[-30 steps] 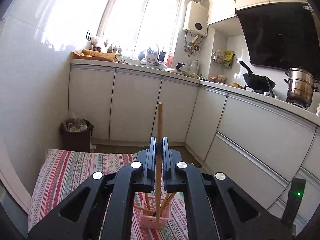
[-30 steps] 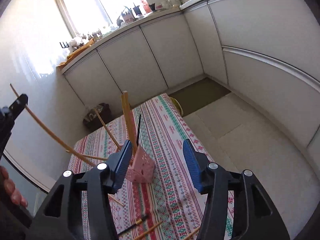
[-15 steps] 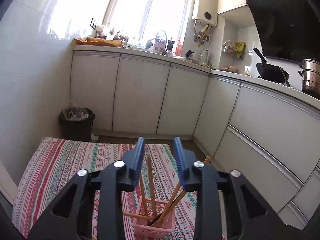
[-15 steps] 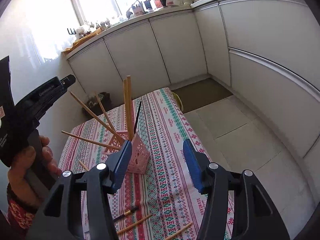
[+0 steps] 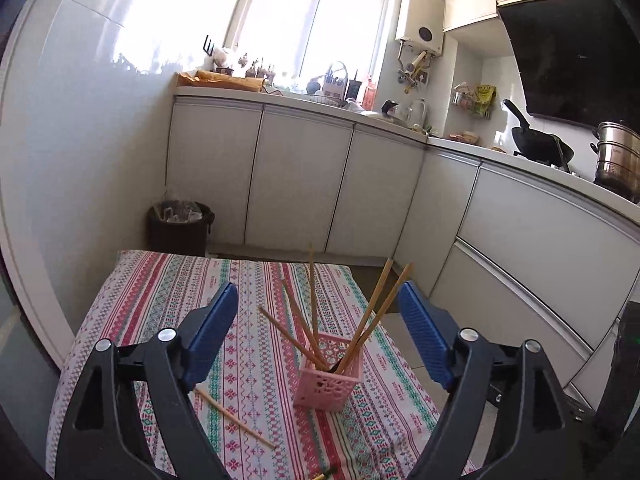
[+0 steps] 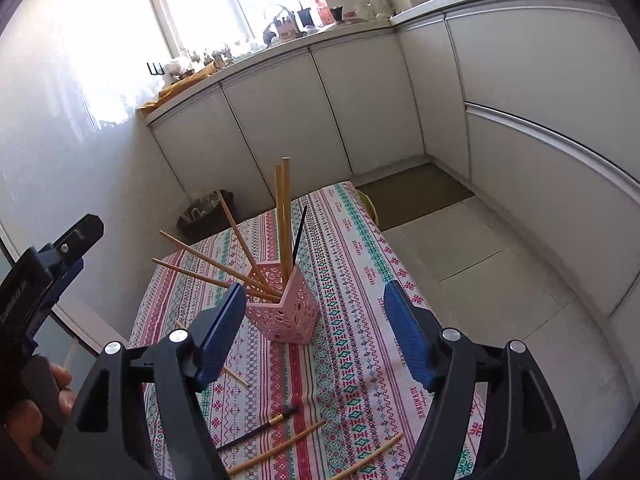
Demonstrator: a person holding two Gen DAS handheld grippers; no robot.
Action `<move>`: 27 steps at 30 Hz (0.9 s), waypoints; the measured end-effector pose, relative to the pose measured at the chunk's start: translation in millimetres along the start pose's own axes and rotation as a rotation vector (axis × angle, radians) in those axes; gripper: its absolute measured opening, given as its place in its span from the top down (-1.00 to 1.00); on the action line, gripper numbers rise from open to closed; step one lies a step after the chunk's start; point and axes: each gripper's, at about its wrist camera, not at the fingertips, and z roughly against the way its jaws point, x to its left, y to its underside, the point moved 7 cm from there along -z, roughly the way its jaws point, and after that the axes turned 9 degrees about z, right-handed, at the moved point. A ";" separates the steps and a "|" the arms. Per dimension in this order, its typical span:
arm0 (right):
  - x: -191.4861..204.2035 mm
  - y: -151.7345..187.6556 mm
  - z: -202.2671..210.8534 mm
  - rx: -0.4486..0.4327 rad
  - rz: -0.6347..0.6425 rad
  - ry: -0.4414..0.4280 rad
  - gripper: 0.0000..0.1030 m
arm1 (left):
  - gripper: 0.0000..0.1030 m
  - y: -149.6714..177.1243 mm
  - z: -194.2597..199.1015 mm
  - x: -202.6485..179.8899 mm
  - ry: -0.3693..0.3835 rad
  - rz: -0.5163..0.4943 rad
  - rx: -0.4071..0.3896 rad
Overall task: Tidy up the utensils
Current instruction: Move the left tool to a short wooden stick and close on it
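Both tongs gape empty; loose wooden chopsticks (image 6: 278, 446) lie lengthwise just below the right tongs (image 6: 316, 338), nearer than the left tongs (image 5: 318, 334).

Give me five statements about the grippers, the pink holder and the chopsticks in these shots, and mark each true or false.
1. The left gripper is clamped on a chopstick. False: its jaws are wide open and hold nothing.
2. The pink holder stands upright on the striped tablecloth. True.
3. All chopsticks are already in the holder. False: several still lie on the cloth, such as a black chopstick and a wooden chopstick.
4. The right gripper is open and empty. True.
5. The holder contains only wooden chopsticks. False: one black stick stands among the wooden ones.
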 end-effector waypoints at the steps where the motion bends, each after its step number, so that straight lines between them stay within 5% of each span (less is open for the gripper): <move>1: 1.5 0.9 1.2 -0.002 0.001 0.001 -0.45 | -0.69 2.5 3.9 2.2 0.000 0.005 0.000; 11: 8.9 5.1 6.2 -0.008 0.006 0.025 -0.80 | -0.86 7.9 15.8 14.3 -0.036 -0.011 0.007; 27: -1.2 13.5 23.4 0.012 0.046 0.113 -0.87 | -0.86 36.2 18.8 13.4 -0.060 -0.156 0.113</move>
